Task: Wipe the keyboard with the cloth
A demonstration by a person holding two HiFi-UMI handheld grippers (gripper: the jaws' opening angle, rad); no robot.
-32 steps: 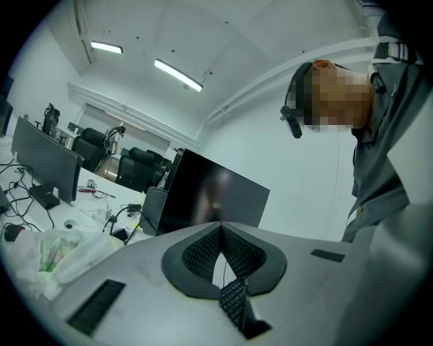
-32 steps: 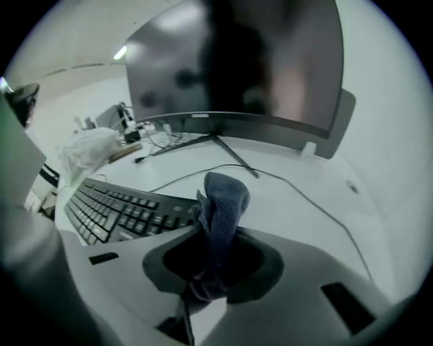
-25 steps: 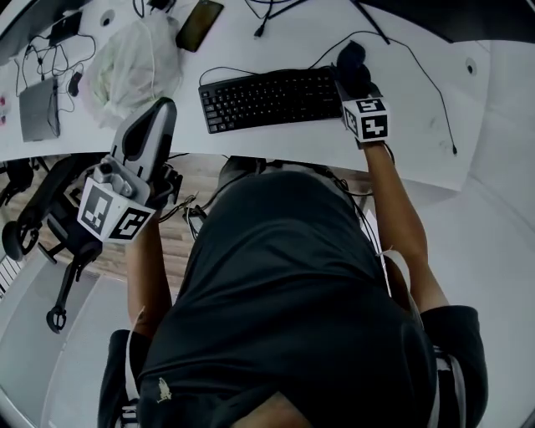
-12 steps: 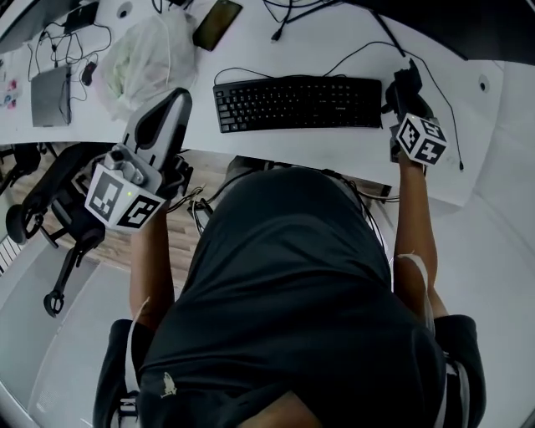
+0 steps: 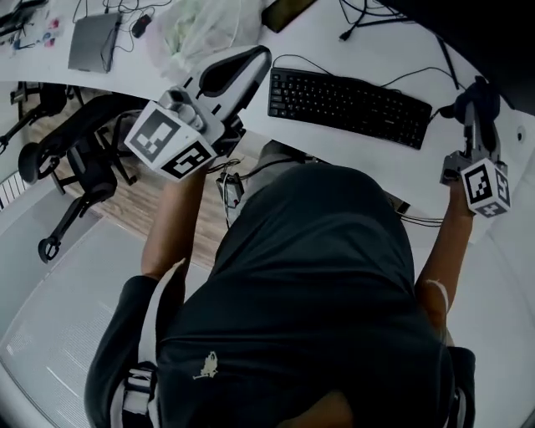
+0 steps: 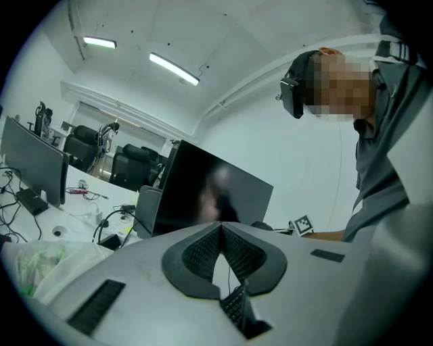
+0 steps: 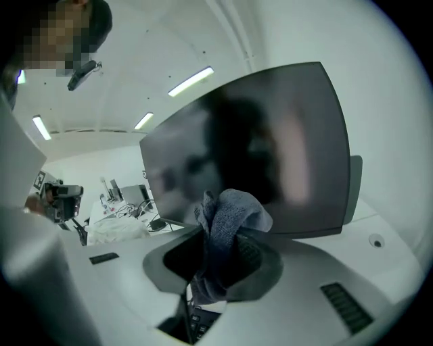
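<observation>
The black keyboard (image 5: 347, 104) lies on the white desk (image 5: 422, 171) in the head view. My right gripper (image 5: 478, 94) is just past the keyboard's right end, shut on a dark grey cloth (image 5: 483, 99). In the right gripper view the cloth (image 7: 226, 236) bunches up between the jaws, with keyboard keys (image 7: 196, 326) below. My left gripper (image 5: 255, 57) hovers at the desk's front edge, left of the keyboard. Its jaws are shut with nothing between them (image 6: 220, 228), and a strip of keyboard (image 6: 235, 307) shows beneath them.
A crumpled plastic bag (image 5: 201, 29), a phone (image 5: 288, 12) and a grey device (image 5: 94, 42) with cables lie at the desk's left. An office chair (image 5: 75, 163) stands below the desk's left part. A dark monitor (image 7: 250, 149) rises behind the keyboard.
My right gripper has carried the cloth off the keyboard's right end and further right. The left gripper has risen closer to the desk edge. The head view has swung left.
</observation>
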